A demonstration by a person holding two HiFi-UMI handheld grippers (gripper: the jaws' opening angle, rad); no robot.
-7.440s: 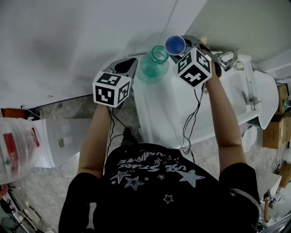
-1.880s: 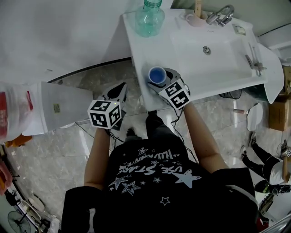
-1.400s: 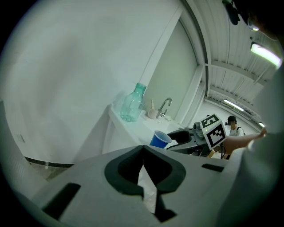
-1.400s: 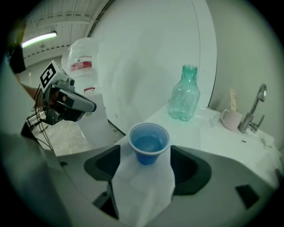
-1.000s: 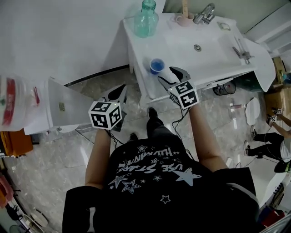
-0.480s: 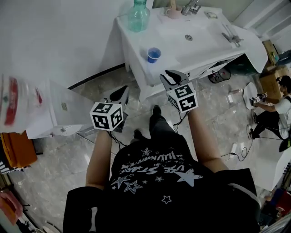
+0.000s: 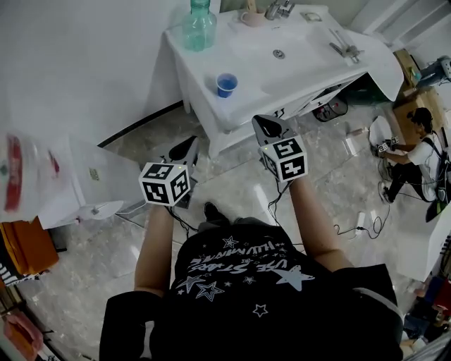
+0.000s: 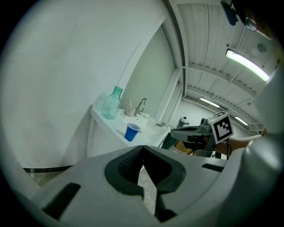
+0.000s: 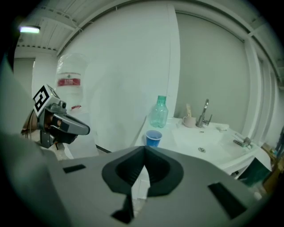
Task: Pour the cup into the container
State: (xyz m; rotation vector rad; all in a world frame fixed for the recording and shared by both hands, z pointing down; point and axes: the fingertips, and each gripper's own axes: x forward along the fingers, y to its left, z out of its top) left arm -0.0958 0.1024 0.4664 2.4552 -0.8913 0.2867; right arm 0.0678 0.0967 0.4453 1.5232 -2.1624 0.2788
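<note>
A blue cup (image 7: 226,84) stands upright near the front left of the white sink counter (image 7: 310,67). The green plastic bottle (image 7: 199,27) stands at the counter's back left corner. My right gripper (image 7: 264,125) hangs over the floor just in front of the counter, apart from the cup; its jaws have just closed with nothing between them. My left gripper (image 7: 185,148) is lower left, also shut and empty. The left gripper view shows the cup (image 8: 131,131) and bottle (image 8: 111,103) ahead of it. They also appear in the right gripper view, cup (image 9: 153,138) and bottle (image 9: 159,112).
A tap (image 7: 276,8) and a pink mug (image 7: 248,17) stand at the counter's back. A white cabinet (image 7: 91,183) and a large water jug (image 7: 14,169) are at the left. Cables lie on the marble floor, and a person (image 7: 416,141) crouches at the far right.
Both grippers have drawn back from the counter toward the floor side. The right jaws, open beside the cup a second ago, are now shut. The cup has stayed on the counter.
</note>
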